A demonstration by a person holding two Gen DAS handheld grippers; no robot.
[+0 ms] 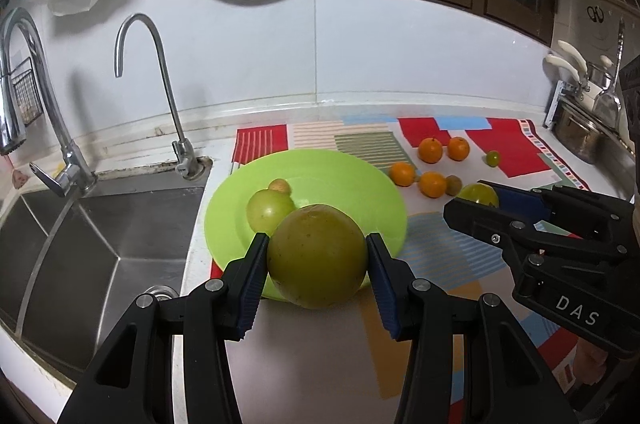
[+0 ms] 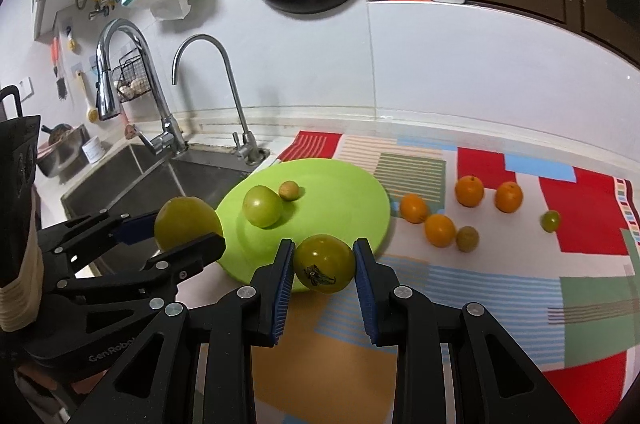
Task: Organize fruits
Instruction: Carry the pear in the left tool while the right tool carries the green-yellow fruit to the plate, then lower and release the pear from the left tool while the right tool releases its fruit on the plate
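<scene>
Left wrist: smooth round green fruit [image 1: 316,255] between ribbed blue pads [image 1: 253,284].

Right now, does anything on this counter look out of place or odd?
Nothing looks spilled or damaged. The green plate juts slightly past the mat's edge towards the sink, and loose oranges lie scattered on the mat.
</scene>
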